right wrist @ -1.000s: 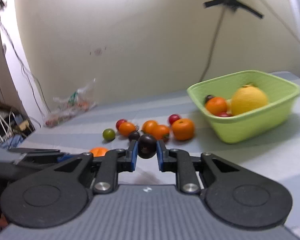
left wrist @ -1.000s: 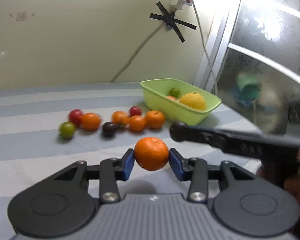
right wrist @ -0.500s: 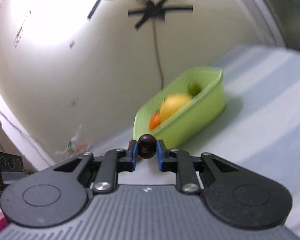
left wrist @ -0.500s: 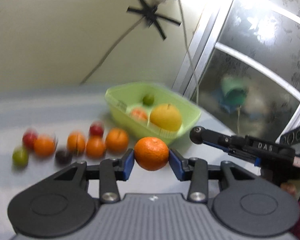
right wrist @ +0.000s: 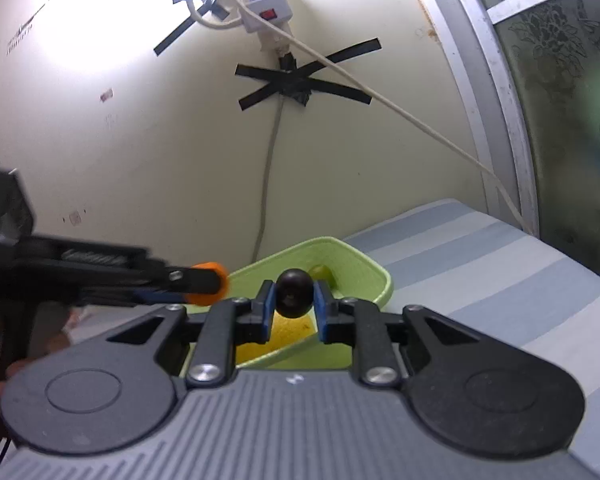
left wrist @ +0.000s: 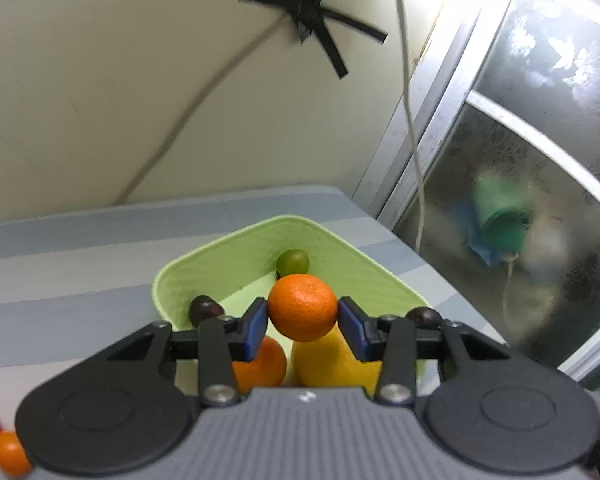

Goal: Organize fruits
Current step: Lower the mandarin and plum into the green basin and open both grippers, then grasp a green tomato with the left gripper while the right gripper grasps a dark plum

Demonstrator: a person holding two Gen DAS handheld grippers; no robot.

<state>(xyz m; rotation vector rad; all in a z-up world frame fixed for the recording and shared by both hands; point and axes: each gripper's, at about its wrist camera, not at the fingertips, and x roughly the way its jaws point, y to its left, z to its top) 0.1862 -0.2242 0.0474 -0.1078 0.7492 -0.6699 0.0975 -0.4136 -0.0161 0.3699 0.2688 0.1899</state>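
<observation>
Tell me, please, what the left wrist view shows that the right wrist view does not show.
Only the left wrist view shows the left gripper clamping an orange from behind, an orange in the basket, and loose fruits on the striped cloth.

Only the right wrist view shows the right gripper clamping a dark plum, and a power strip.

Both show the green basket, a yellow fruit and a green fruit inside it.
</observation>
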